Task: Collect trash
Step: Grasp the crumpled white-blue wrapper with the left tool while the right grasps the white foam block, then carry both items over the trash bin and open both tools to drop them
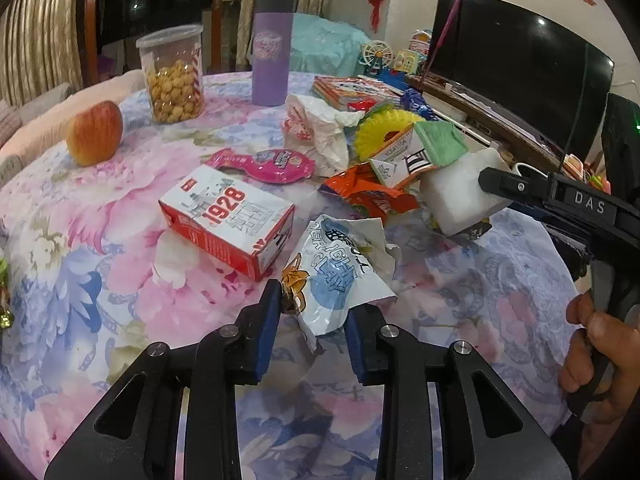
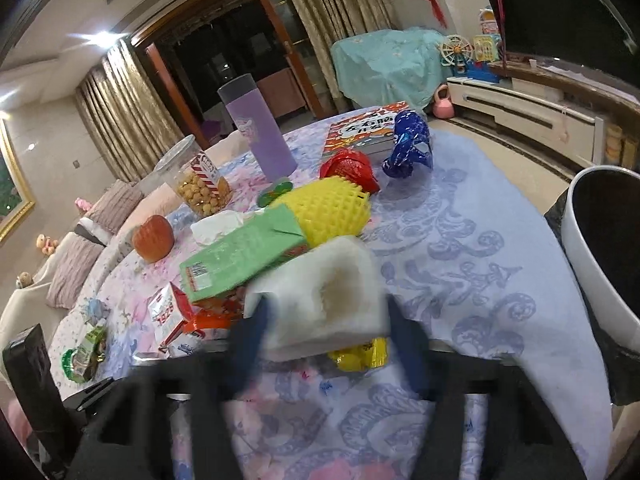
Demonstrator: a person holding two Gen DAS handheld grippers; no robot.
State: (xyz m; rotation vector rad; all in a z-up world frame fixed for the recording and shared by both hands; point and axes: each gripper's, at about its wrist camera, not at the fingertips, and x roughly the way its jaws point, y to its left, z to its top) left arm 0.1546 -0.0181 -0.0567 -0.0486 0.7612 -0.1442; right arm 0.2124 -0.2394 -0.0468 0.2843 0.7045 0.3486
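My left gripper (image 1: 314, 312) is shut on a crumpled white and blue snack bag (image 1: 340, 272), held at its near end just above the flowered tablecloth (image 1: 120, 280). My right gripper (image 2: 324, 320) is shut on a white foam block (image 2: 320, 296); the block also shows in the left wrist view (image 1: 456, 192), with the gripper (image 1: 486, 178) clamped on it. Around lie a red and white 1928 carton (image 1: 228, 220), a pink wrapper (image 1: 268, 164), an orange wrapper (image 1: 368, 192), a green carton (image 2: 240, 252), yellow foam netting (image 2: 332, 208) and a blue wrapper (image 2: 408, 148).
A white bin with a black liner (image 2: 600, 256) stands at the table's right edge. An apple (image 1: 94, 134), a jar of snack balls (image 1: 172, 76), a purple bottle (image 1: 272, 52) and a book (image 2: 360, 128) stand at the far side. A television (image 1: 520, 72) is at the right.
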